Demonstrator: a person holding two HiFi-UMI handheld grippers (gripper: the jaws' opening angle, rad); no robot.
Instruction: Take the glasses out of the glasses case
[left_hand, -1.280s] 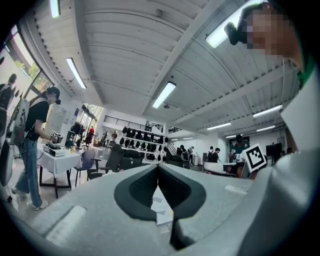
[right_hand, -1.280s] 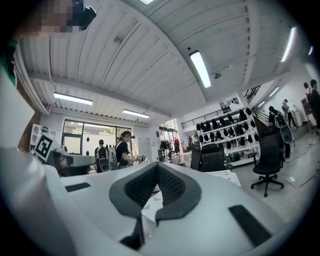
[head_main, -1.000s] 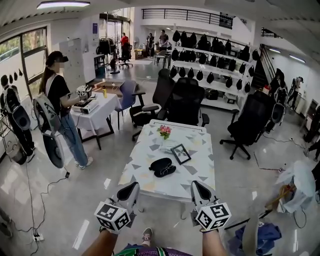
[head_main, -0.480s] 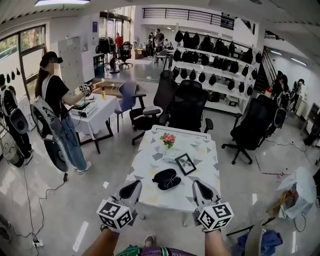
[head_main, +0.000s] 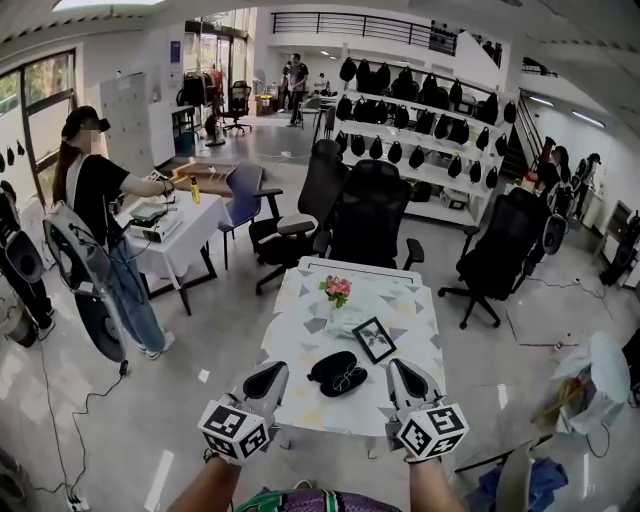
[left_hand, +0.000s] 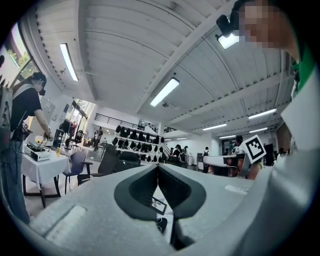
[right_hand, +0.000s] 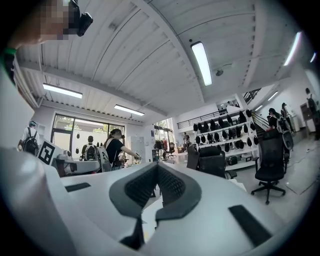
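An open black glasses case (head_main: 337, 372) lies on the near half of the white patterned table (head_main: 300, 335), with glasses resting in its right half. My left gripper (head_main: 268, 376) hovers level at the table's near edge, left of the case, shut and empty. My right gripper (head_main: 403, 373) hovers to the right of the case, also shut with nothing in it. In the left gripper view the left gripper (left_hand: 158, 167) has its pads pressed together, and the case (left_hand: 161, 225) shows below them. In the right gripper view the right gripper (right_hand: 157, 166) shows its pads meeting at the tip.
A black picture frame (head_main: 374, 339) and a small vase of pink flowers (head_main: 337, 290) stand behind the case. Black office chairs (head_main: 372, 215) ring the far end. A person (head_main: 95, 210) works at a white-clothed table (head_main: 165, 230) on the left. Cables cross the floor at left.
Both grippers and the head camera have come forward towards the table. The case now lies between the two grippers, nearer than before. Both grippers stay shut.
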